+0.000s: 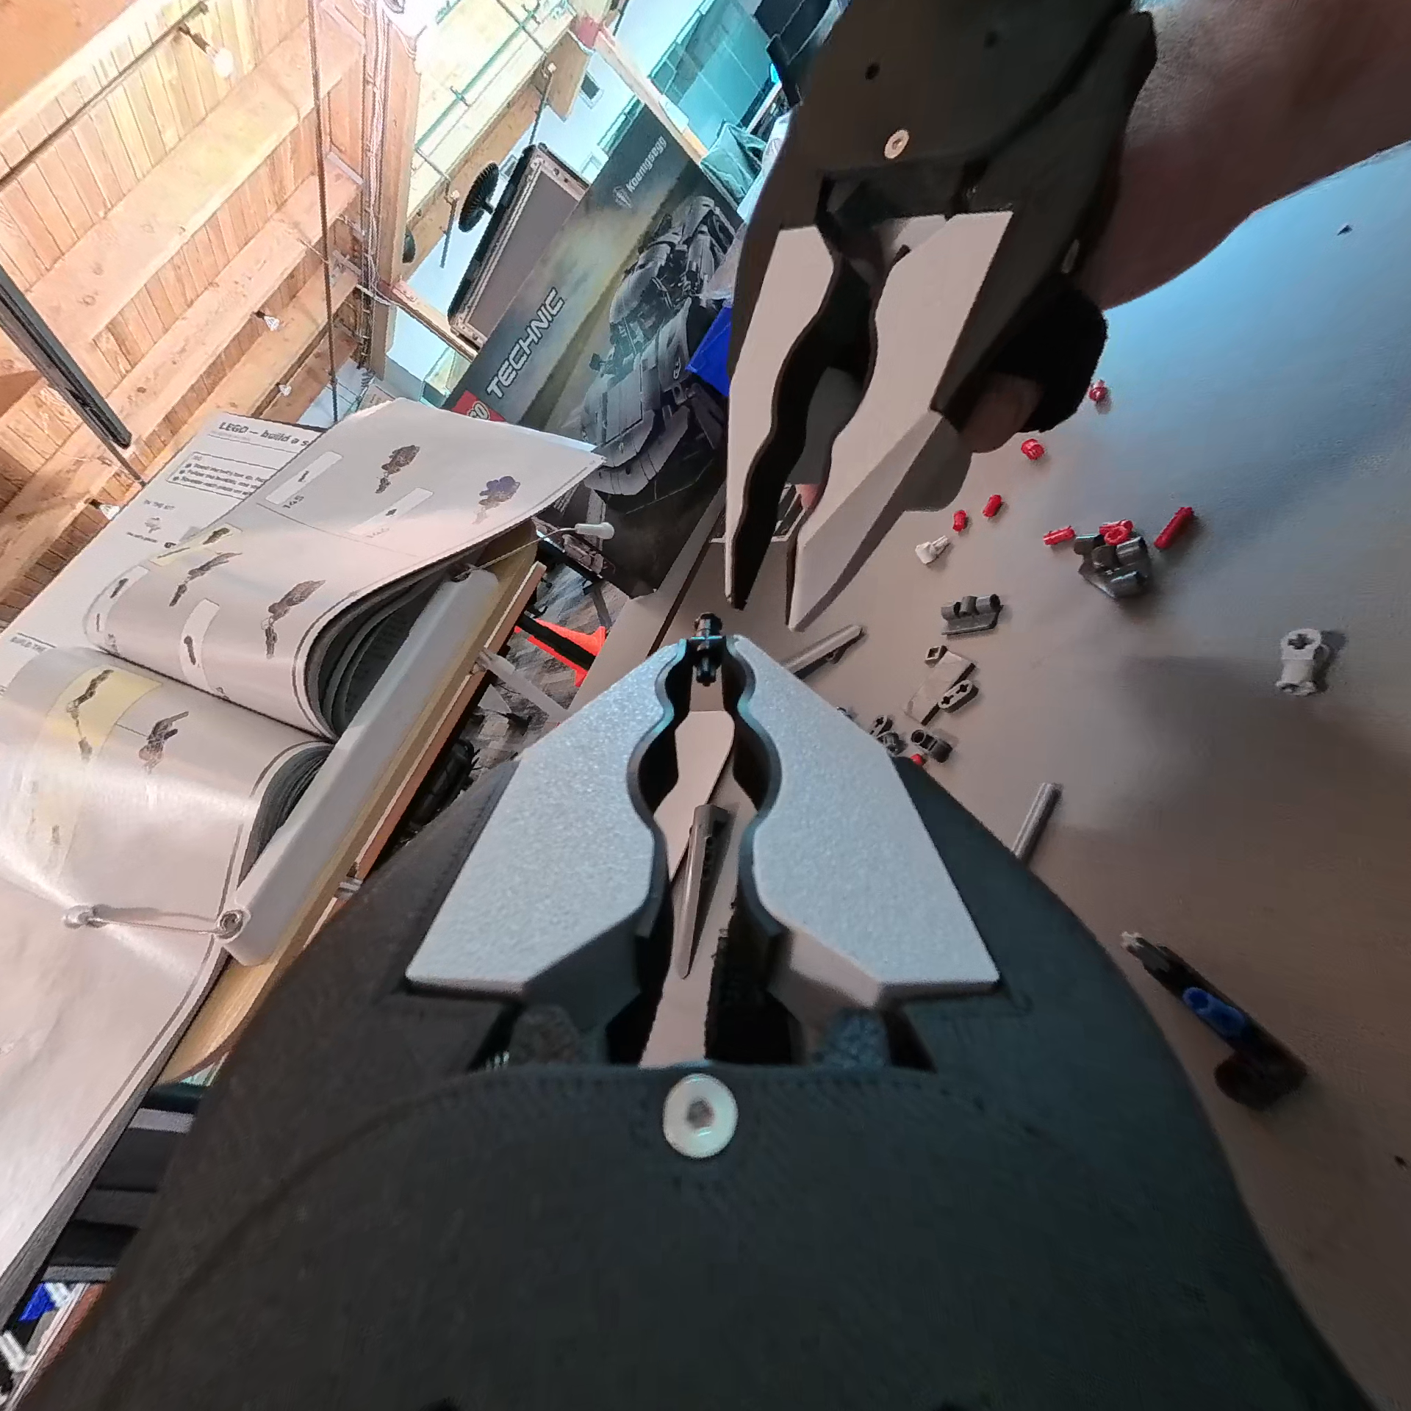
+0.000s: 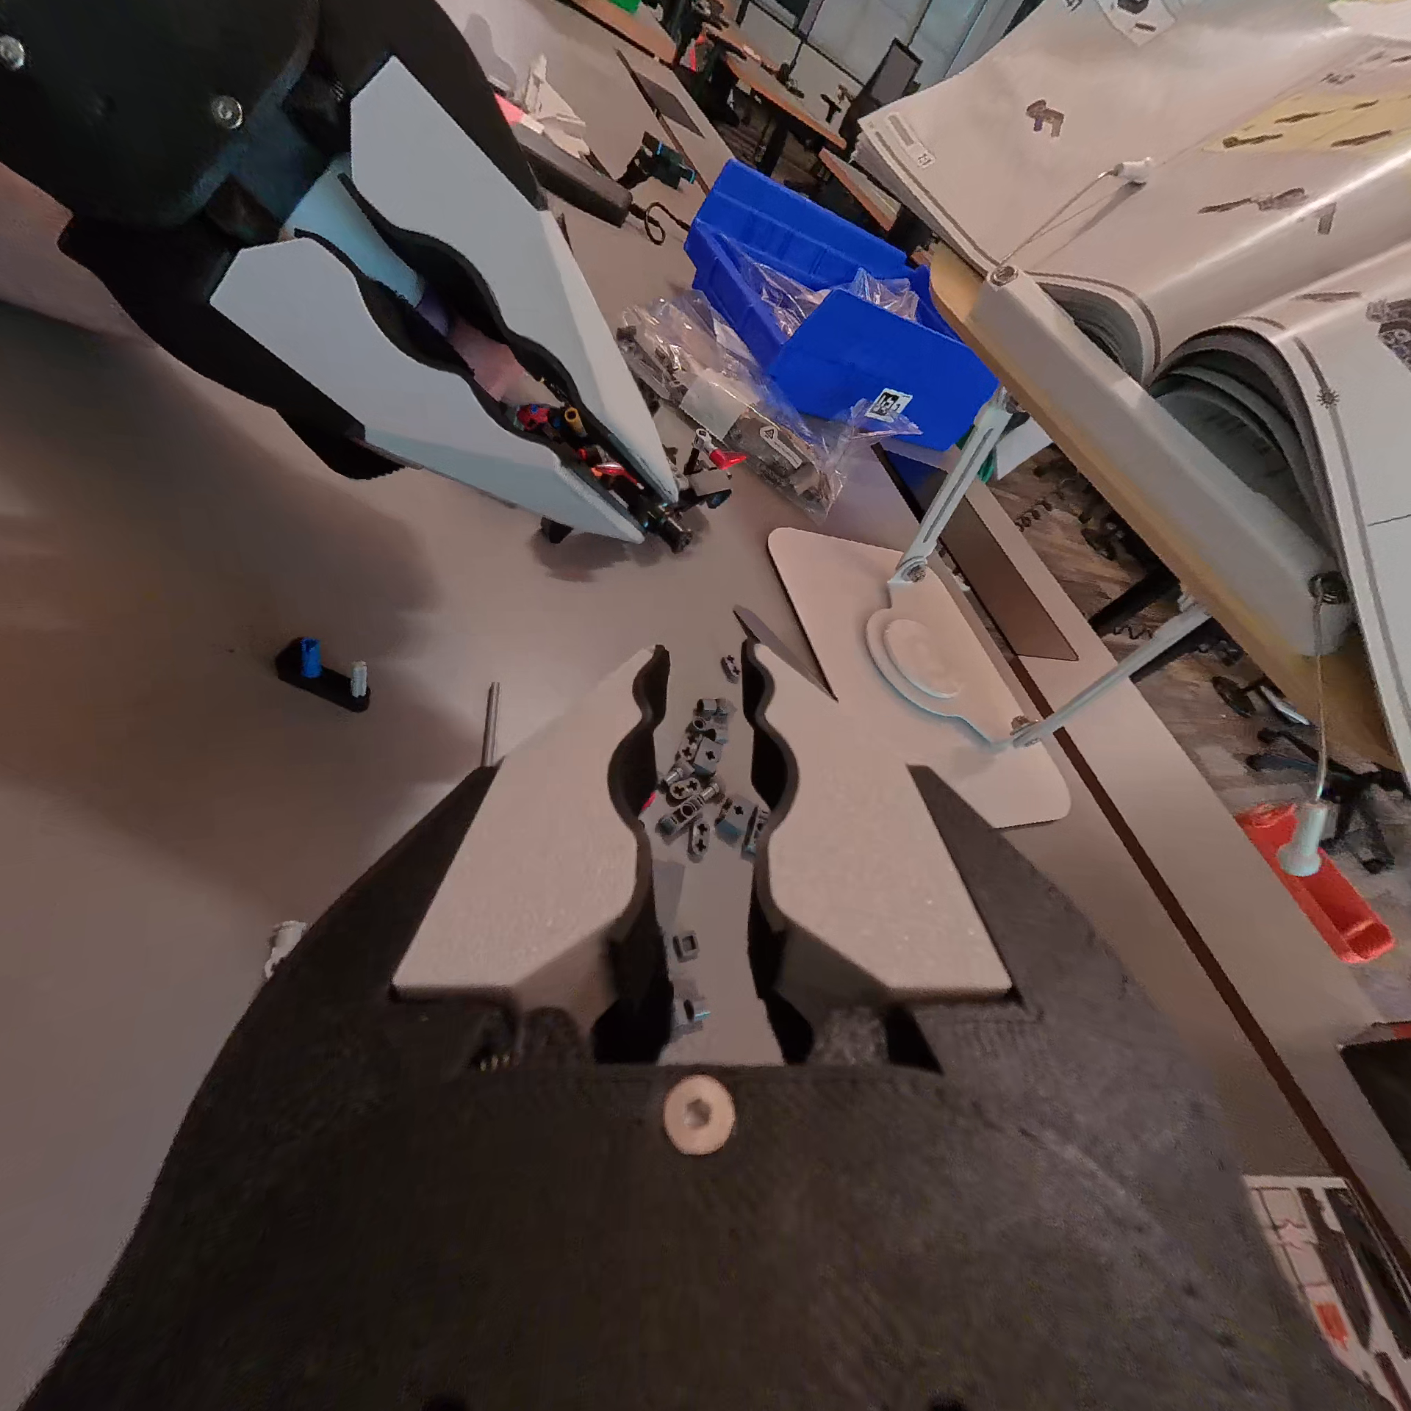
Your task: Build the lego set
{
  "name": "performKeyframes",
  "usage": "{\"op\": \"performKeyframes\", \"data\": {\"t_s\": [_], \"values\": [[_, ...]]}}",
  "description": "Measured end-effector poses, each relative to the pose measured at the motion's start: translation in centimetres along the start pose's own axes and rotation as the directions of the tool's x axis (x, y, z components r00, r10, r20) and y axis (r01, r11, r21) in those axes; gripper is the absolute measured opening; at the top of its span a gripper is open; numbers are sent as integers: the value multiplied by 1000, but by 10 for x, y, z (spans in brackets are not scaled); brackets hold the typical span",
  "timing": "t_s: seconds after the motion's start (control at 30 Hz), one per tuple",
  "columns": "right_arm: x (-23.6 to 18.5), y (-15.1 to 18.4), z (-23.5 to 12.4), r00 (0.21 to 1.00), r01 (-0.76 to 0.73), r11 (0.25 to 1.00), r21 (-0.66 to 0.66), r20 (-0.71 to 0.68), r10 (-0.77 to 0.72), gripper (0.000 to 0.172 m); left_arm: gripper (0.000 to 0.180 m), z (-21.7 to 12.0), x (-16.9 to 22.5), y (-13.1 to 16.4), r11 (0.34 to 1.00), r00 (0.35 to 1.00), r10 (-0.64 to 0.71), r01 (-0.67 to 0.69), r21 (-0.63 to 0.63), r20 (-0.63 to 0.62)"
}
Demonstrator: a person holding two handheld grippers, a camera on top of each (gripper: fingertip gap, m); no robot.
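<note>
1. My left gripper (image 1: 706, 649) is clenched on a small black pin (image 1: 706, 658). Both fingertips press its sides, and its head sticks out past the tips. The right wrist view shows the same pin (image 2: 672, 531) poking from the tips of that gripper, just above the grey table (image 2: 229, 802).
2. Left of that gripper, an open instruction booklet (image 1: 229, 611) lies on a tilted stand, its pages curling upward. Behind it leans a dark kit box (image 1: 611, 343).
3. On the table's left part, in the right wrist view, a black beam (image 2: 324, 679) carries a blue pin and a pale one standing upright. A thin grey axle (image 2: 491, 721) lies near it.
4. My right gripper (image 2: 702, 660) is released: the fingers stand apart and press on nothing. It hovers above a cluster of small grey connectors (image 2: 699, 786), which show through the gap on the table below.
5. In the left wrist view, the right gripper (image 1: 763, 611) hangs tips-down, close to the pin but apart from it. A hand (image 1: 1222, 153) grips it.
6. Farther right in that view, red pins (image 1: 1061, 534) and grey parts (image 1: 1115, 561) lie scattered.
7. In the right wrist view, blue bins (image 2: 840, 328) and a clear bag of parts (image 2: 733, 405) sit beyond. The stand's white base (image 2: 916, 672) rests to the right.
</note>
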State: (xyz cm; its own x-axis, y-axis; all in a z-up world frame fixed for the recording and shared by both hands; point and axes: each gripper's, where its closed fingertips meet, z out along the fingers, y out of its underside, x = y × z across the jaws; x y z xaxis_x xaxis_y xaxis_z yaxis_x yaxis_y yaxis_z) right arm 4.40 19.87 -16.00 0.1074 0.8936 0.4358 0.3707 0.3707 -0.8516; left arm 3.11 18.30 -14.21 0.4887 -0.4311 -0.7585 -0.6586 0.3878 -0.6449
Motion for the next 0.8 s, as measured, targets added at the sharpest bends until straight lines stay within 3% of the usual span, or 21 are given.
{"op": "performKeyframes", "data": {"t_s": [0.33,0.8], "values": [[2,-6,-4,996,-82,995,54,39,80,16,5,-1,-3,0,1000,1000,-9,9,4,10],[2,4,0,996,-87,996,32,38,86,16,5,-1,-4,1,1000,1000,-20,20,2,14]]}}
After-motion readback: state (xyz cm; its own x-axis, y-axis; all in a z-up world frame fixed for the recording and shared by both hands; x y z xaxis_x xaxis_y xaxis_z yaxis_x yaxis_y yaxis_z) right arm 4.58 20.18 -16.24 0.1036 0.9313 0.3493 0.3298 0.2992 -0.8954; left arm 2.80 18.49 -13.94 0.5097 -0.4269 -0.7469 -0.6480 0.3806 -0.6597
